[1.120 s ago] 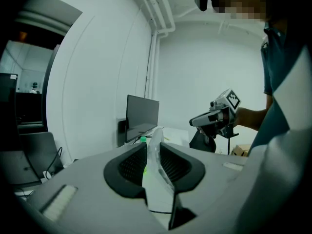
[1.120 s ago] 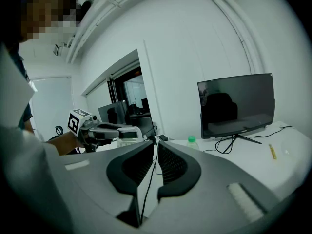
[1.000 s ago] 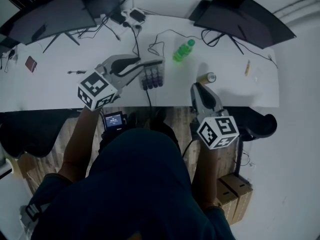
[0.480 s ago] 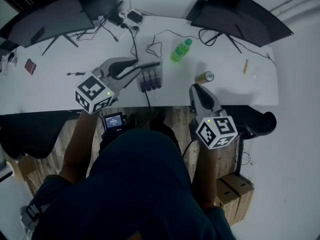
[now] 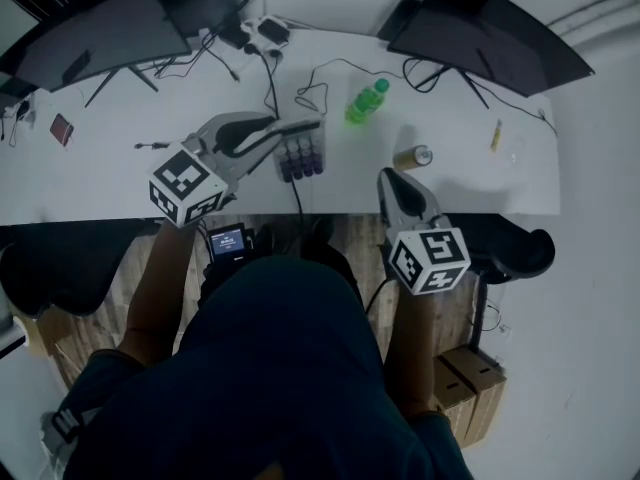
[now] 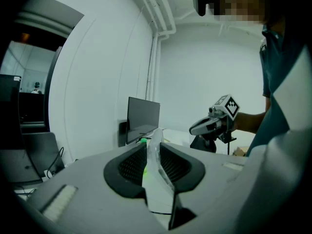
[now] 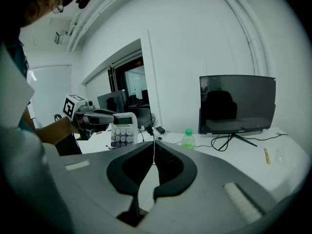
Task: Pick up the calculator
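The calculator [image 5: 303, 150], white with purple keys, is held over the front of the white desk [image 5: 90, 183], with my left gripper [image 5: 292, 134] shut on its top end. In the left gripper view the calculator [image 6: 158, 189] shows edge-on, clamped between the dark pads of that gripper [image 6: 155, 145]. In the right gripper view the calculator [image 7: 122, 129] faces the camera, hanging from the left gripper [image 7: 108, 115]. My right gripper [image 5: 390, 180] hovers at the desk's front edge, right of the calculator. Seen along its own jaws, the right gripper [image 7: 154, 147] is shut on nothing.
A green bottle [image 5: 366, 101] stands mid-desk and a can [image 5: 414, 156] lies just beyond my right gripper. Two dark monitors [image 5: 95, 33] [image 5: 490, 38] sit at the back corners with cables between them. A yellow pen [image 5: 494, 135] lies far right.
My right gripper has rolled slightly, its marker cube turning. The left gripper and the calculator have stayed where they were.
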Available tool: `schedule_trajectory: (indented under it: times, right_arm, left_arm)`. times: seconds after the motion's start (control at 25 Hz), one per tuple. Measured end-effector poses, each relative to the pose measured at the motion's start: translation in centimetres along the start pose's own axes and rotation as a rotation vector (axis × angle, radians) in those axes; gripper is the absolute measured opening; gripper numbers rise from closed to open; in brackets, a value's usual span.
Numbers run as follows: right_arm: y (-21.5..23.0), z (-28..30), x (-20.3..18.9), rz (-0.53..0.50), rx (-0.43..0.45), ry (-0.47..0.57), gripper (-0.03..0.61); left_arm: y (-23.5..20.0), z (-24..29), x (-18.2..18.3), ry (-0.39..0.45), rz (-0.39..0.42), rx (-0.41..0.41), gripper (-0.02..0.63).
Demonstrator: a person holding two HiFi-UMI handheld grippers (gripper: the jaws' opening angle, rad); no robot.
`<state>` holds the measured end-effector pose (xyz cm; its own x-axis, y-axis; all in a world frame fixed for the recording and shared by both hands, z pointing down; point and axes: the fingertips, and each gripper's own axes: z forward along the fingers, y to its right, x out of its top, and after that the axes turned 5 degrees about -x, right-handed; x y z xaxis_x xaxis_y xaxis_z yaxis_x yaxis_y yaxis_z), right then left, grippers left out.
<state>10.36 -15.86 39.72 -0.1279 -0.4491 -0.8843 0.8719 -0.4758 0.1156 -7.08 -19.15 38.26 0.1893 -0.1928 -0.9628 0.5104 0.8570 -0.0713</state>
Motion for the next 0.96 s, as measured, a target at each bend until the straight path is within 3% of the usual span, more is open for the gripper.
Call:
schedule_trajectory:
  times: [0.16, 0.96]
  right_arm:
    - [-0.2, 0.8, -0.6, 0.003, 0.011, -0.045, 0.009]
    - [1.2, 1.1, -1.1, 0.016, -0.003, -0.068, 0.009]
  left_arm:
    - [-0.3, -0.1, -0.6, -0.007, -0.012, 0.010, 0.080]
    - [-0.6, 1.0, -0.7, 0.002, -0.044, -0.003, 0.080]
